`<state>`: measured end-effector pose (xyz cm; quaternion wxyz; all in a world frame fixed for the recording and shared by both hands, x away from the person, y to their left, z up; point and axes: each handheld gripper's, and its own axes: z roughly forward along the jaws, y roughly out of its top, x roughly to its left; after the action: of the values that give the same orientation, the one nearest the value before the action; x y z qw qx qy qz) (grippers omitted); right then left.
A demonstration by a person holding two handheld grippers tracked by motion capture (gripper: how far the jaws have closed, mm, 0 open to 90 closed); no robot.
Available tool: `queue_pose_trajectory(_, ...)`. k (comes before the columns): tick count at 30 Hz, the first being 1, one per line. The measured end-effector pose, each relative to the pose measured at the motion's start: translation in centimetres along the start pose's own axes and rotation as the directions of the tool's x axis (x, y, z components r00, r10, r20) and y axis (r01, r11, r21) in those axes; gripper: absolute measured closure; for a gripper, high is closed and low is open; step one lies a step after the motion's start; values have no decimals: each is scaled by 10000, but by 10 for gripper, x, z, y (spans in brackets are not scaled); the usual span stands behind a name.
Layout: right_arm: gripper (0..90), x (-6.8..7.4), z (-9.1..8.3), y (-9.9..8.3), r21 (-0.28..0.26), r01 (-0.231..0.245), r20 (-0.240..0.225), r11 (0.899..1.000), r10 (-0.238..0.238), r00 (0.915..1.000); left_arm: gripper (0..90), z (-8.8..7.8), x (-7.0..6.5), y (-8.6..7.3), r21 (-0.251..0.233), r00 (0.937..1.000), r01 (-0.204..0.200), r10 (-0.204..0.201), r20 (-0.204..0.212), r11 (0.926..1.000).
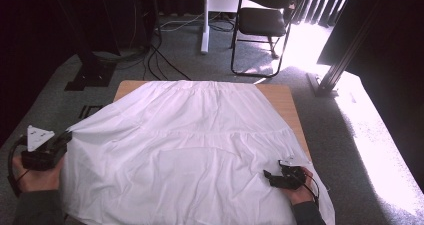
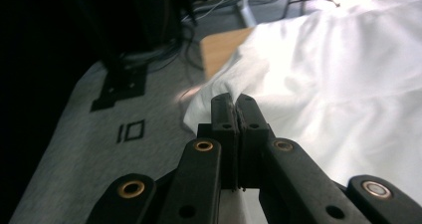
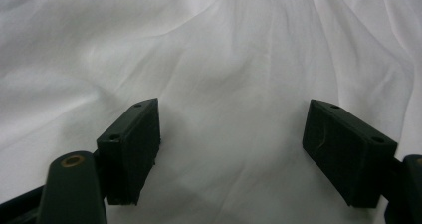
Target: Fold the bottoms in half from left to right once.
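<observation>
Cloth point(image 1: 195, 145), white and pretty big, is spread over most of the bench point(image 1: 285, 101), with wood peeking out at the far corners. It's got soft wrinkles all over and hangs past the near edge and the left side.

Left claw point(image 1: 66, 136) is clamped shut on the cloth's left corner, out past the bench edge over the grey carpet point(image 1: 45, 110). In the left gripper view the jaws are pressed together with a pinch of fabric point(image 2: 219, 92) bunched up between them, so that corner is lifted off and pulled into a little peak.

Right claw point(image 1: 267, 176) sits on the near right part of the cloth, jaws wide apart. In the right gripper view it's just flat fabric point(image 3: 229, 134) between the two pads, nothing pinched, pads not pressing on anything.

Further back there's a black chair point(image 1: 262, 20) on the carpet, a white stand point(image 1: 205, 20) beside it, and some cables point(image 1: 155, 60) trailing off to the left.
</observation>
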<state>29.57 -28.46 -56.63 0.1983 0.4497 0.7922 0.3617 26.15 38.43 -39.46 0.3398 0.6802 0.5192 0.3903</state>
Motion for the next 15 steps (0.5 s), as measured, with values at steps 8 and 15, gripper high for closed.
queue_pose_trajectory(8,223,0,0,0,-5,-19,20,10000,19,10000,899,-4,-41,27,-396,9892,-463,514,1373,9981)
queue_pose_trajectory(15,223,1,0,0,-7,-27,33,10000,27,10000,897,-4,-84,47,-716,9623,-1077,1221,2430,9916)
